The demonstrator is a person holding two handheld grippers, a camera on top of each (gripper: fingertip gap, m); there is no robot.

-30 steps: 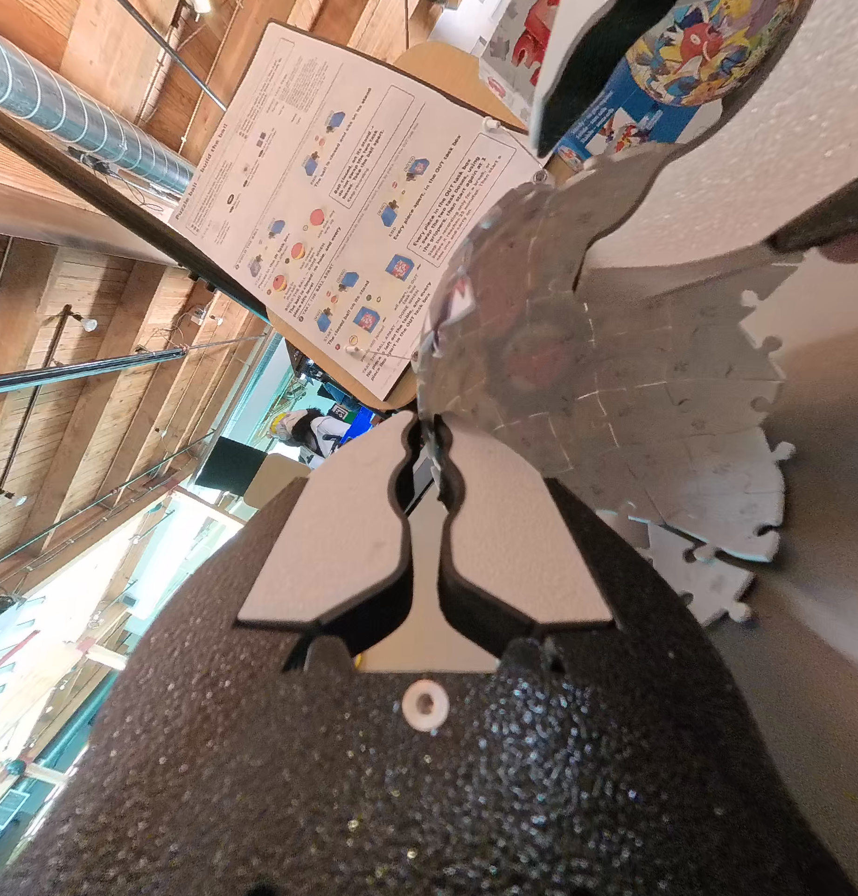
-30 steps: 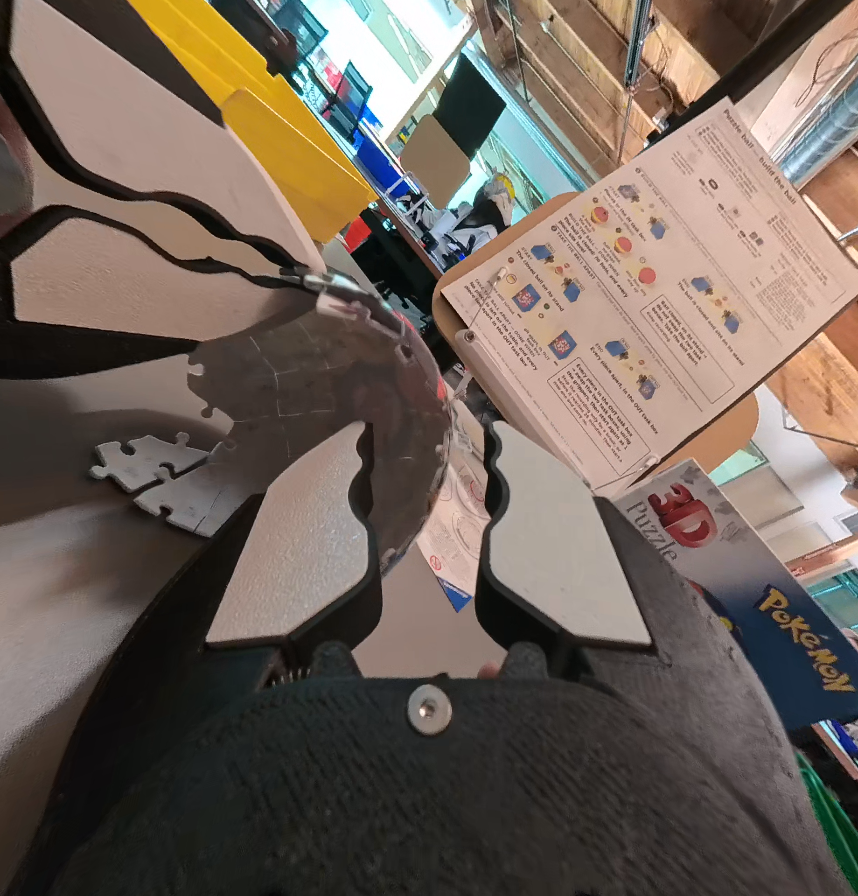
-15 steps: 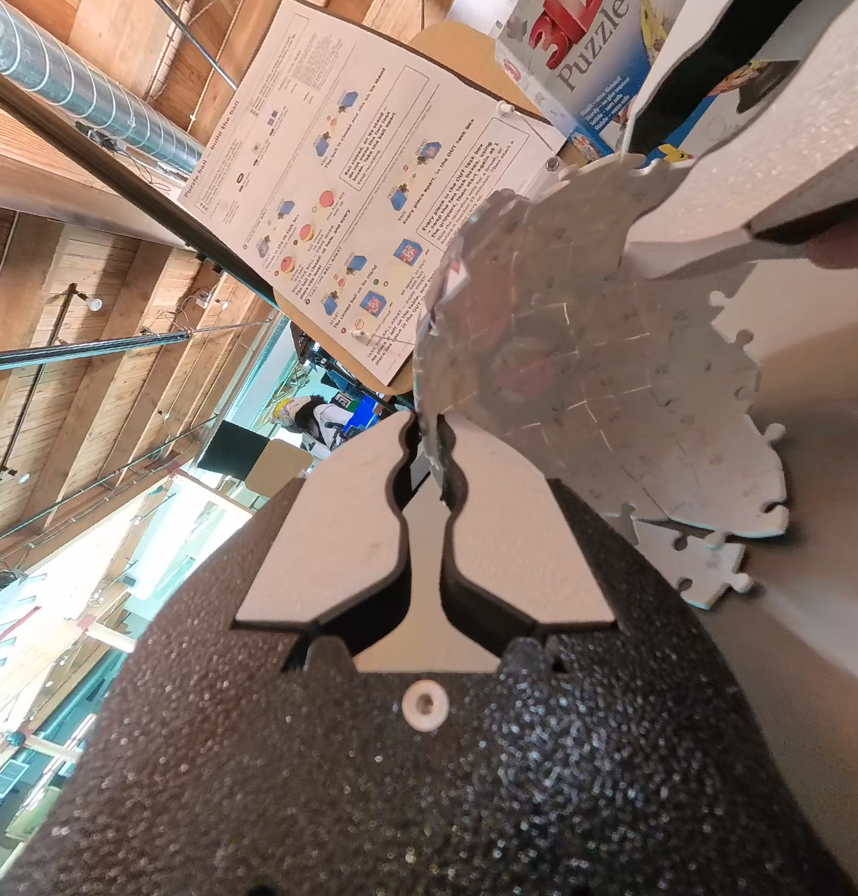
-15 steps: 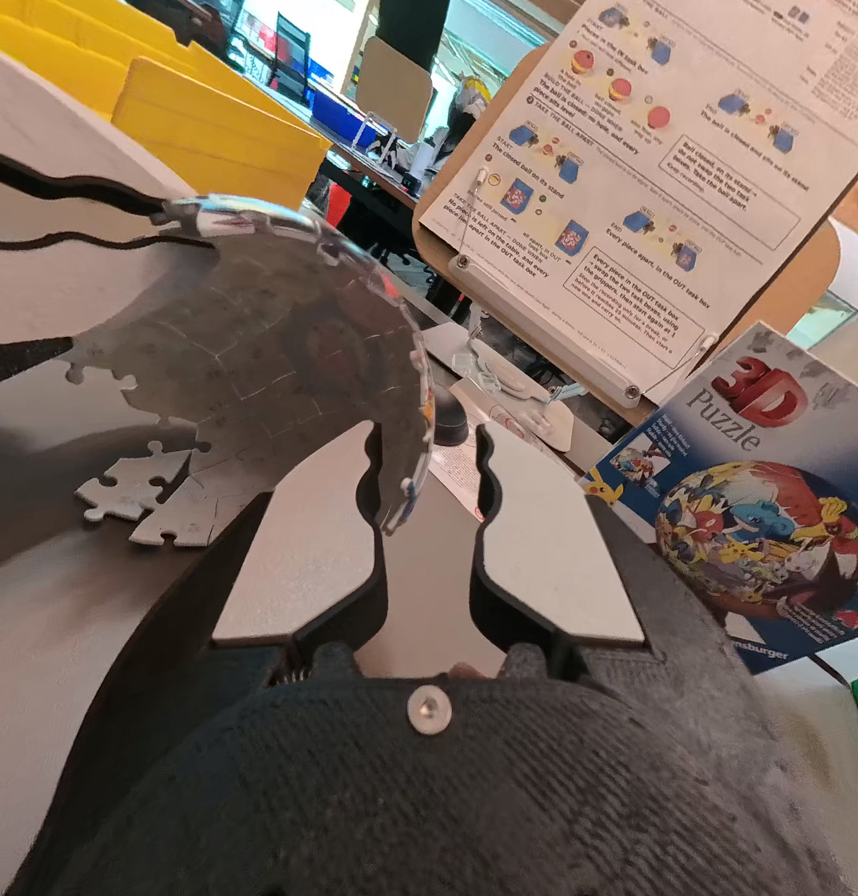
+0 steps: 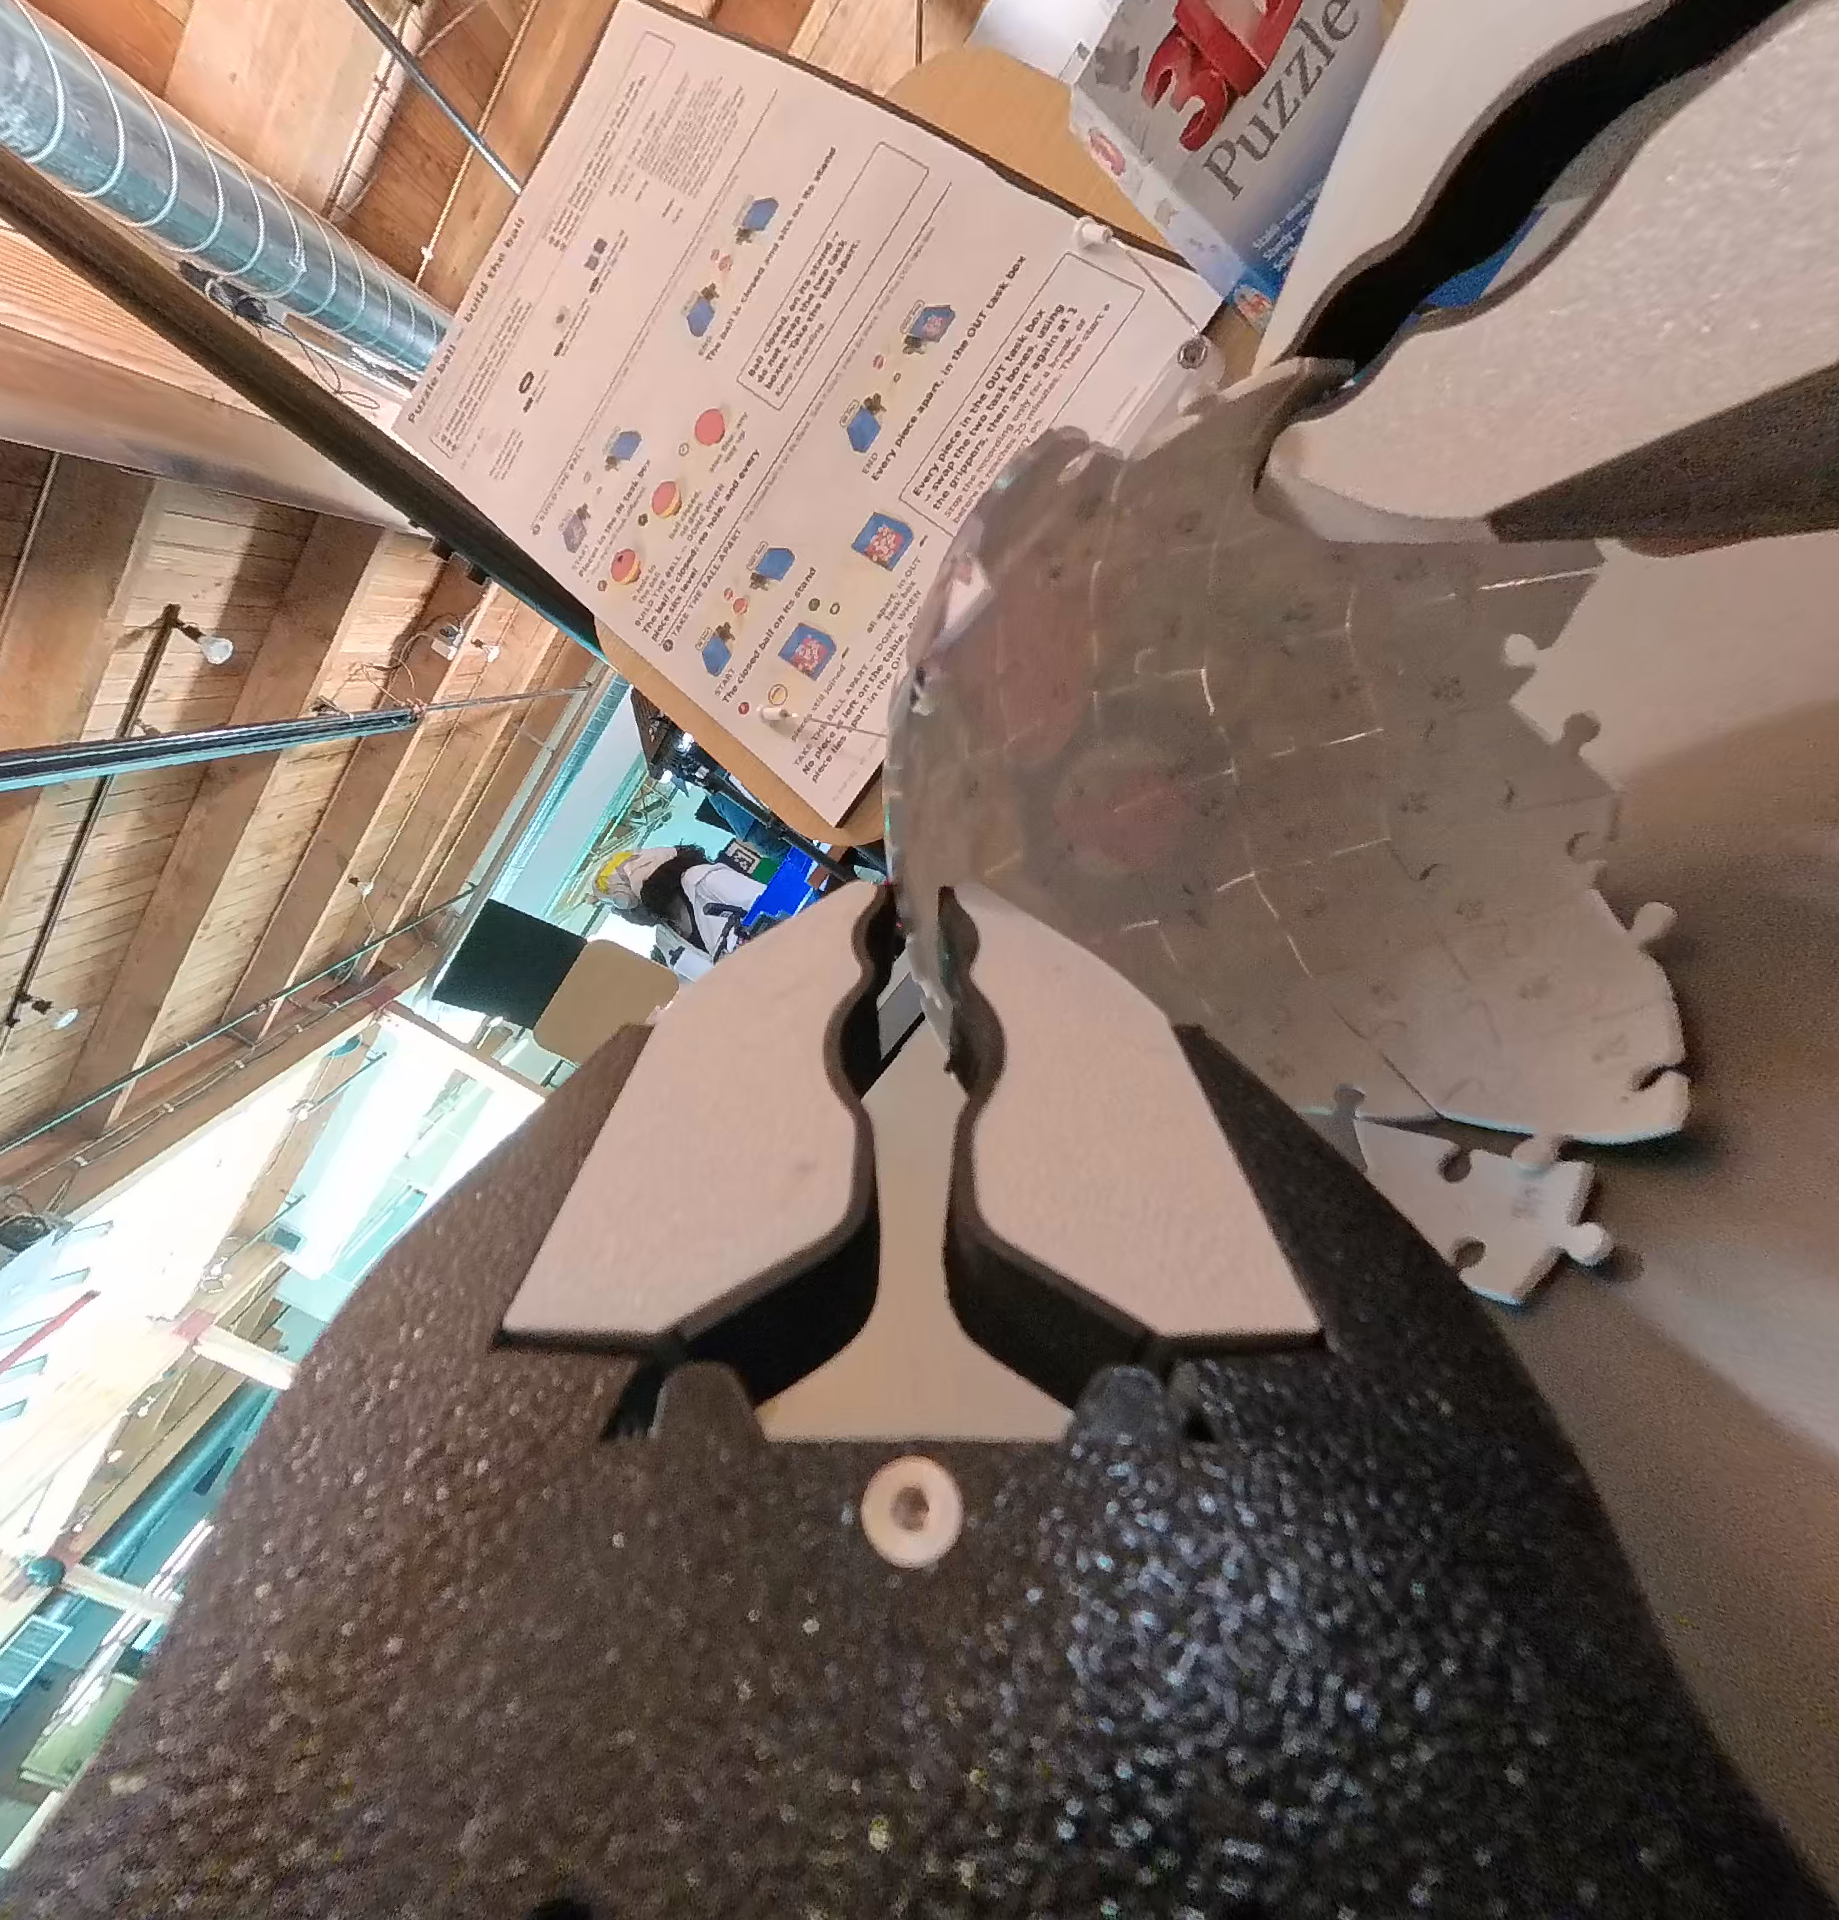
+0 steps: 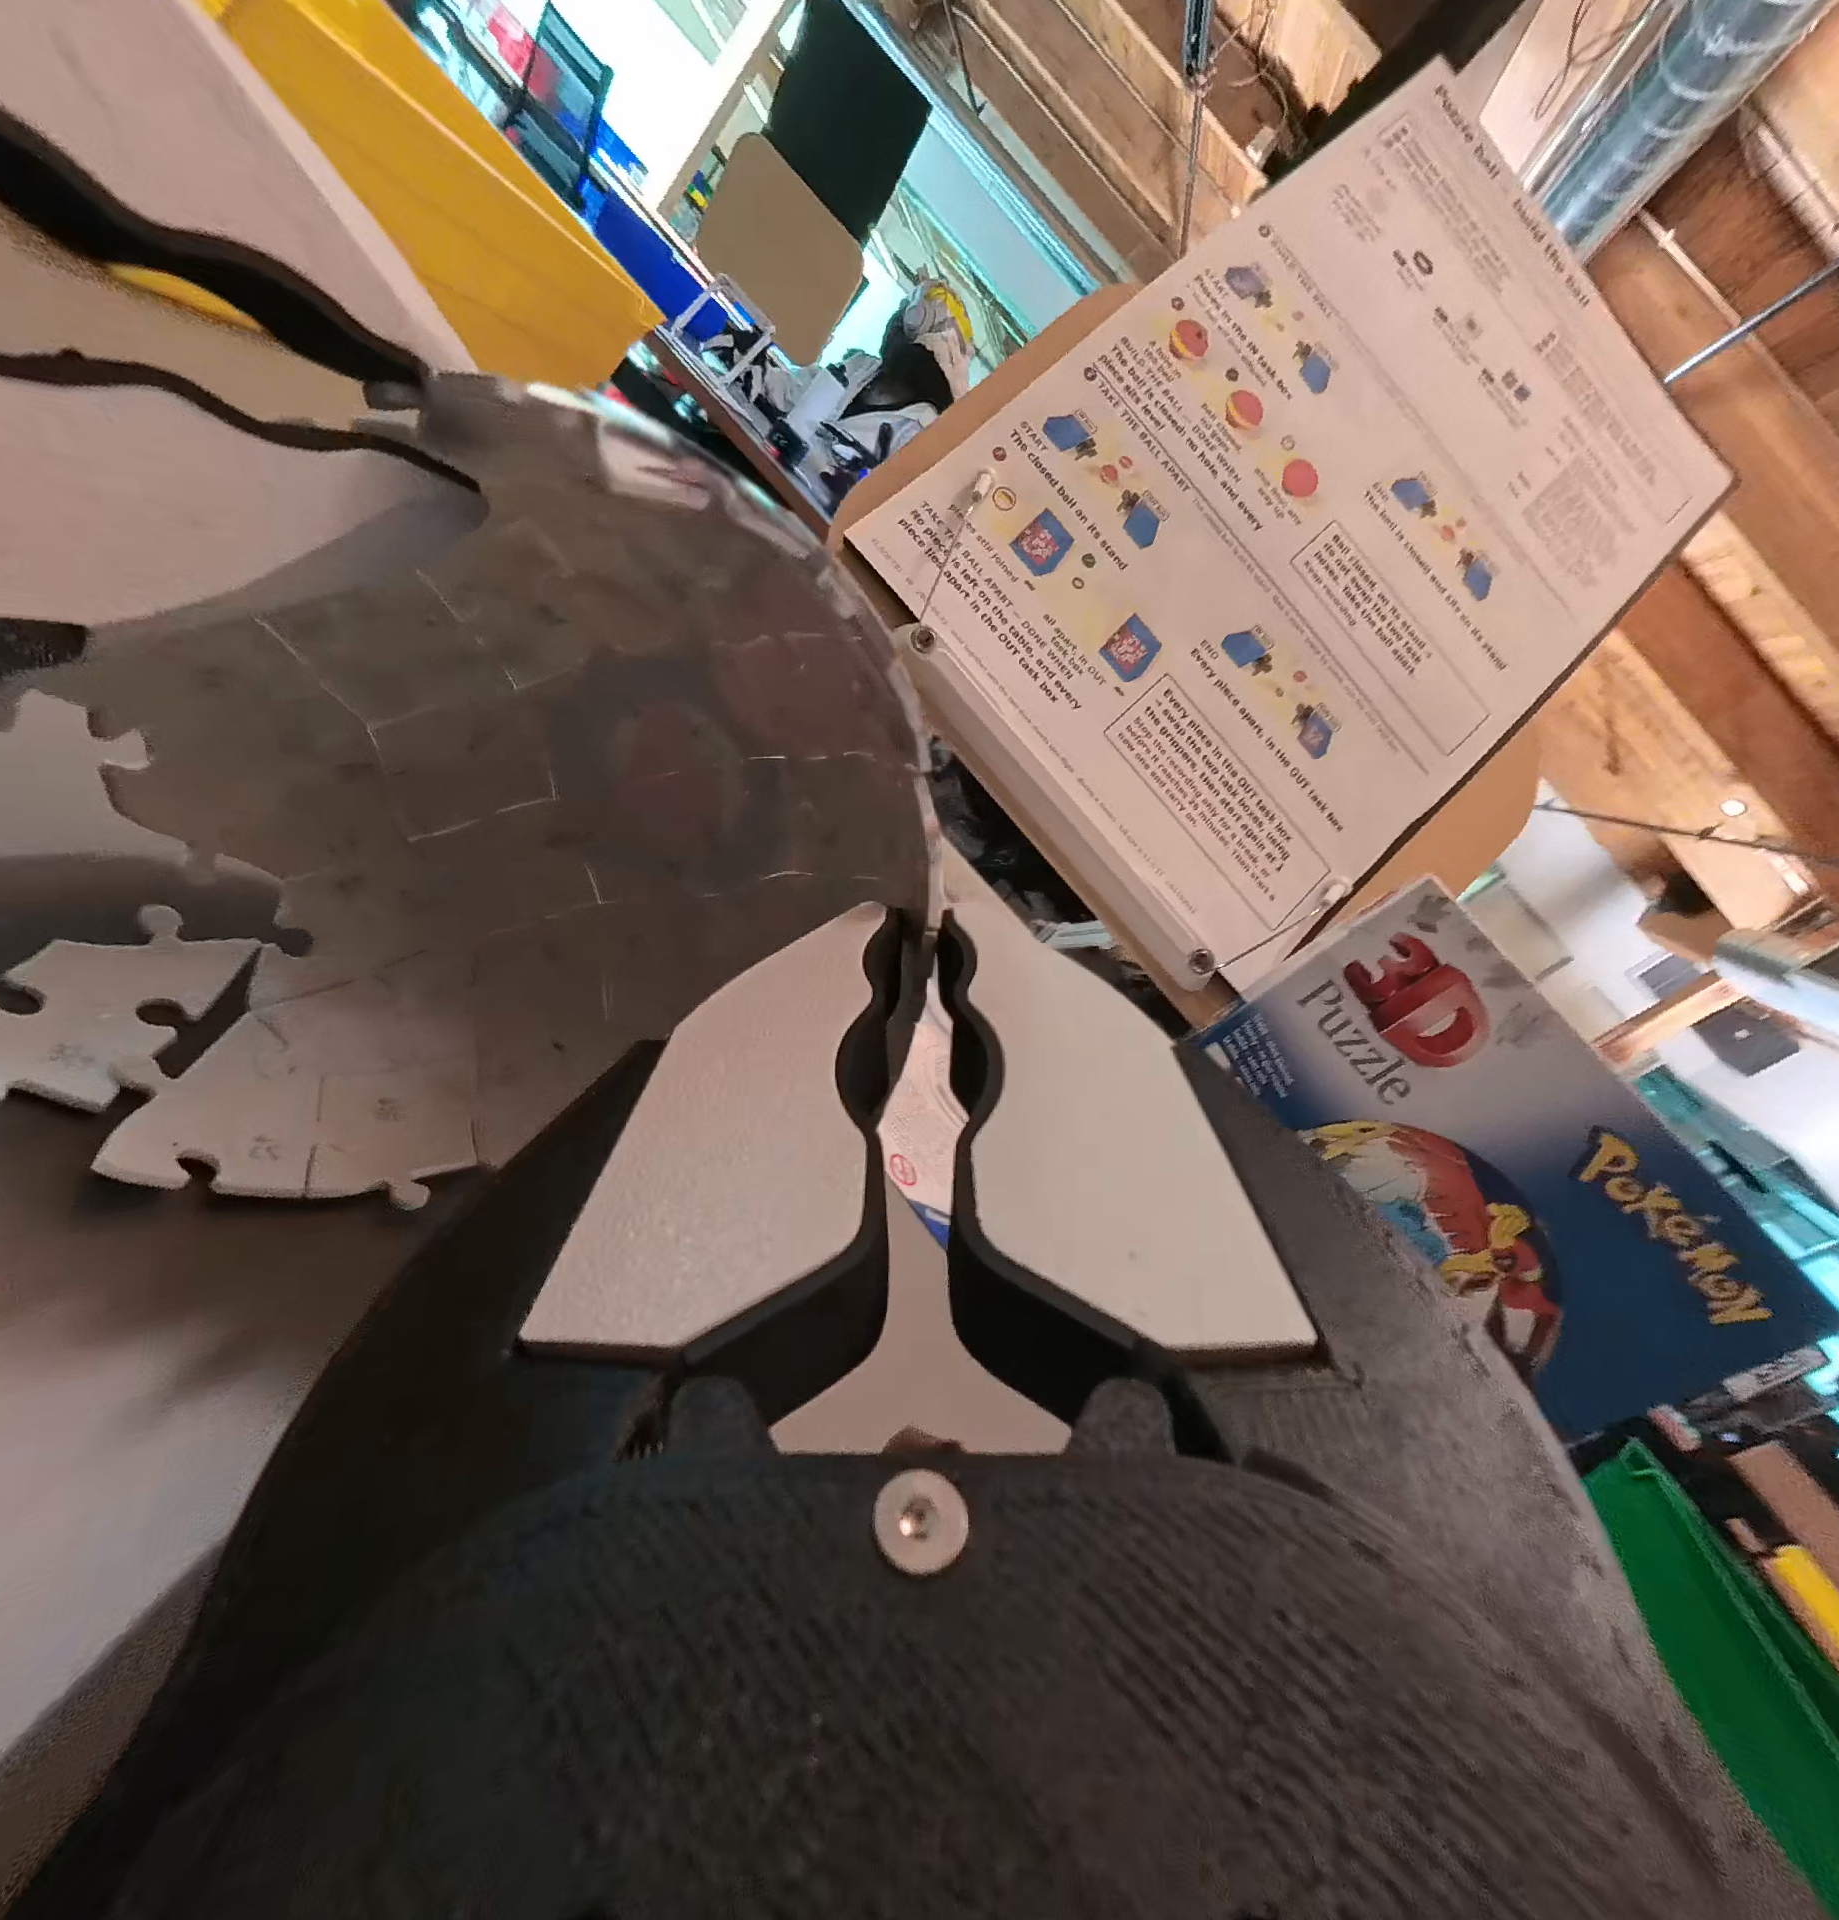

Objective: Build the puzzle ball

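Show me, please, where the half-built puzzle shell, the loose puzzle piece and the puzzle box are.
half-built puzzle shell [image 5: 1258,790]: left wrist view, on its grey inner face.
loose puzzle piece [image 5: 1486,1216]: left wrist view, on its flat middle.
puzzle box [image 6: 1497,1143]: right wrist view, on its blue front.

A printed instruction sheet [image 6: 1289,582] hangs on a board. Just below it, a blue puzzle box [image 6: 1517,1153] bears large lettering. Left of the sheet, the puzzle shell [image 6: 479,779] carries tiny numbers on its grey backs.

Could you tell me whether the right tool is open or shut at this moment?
Shut: the right tool has its tips pinched on the rim of the curved puzzle shell.
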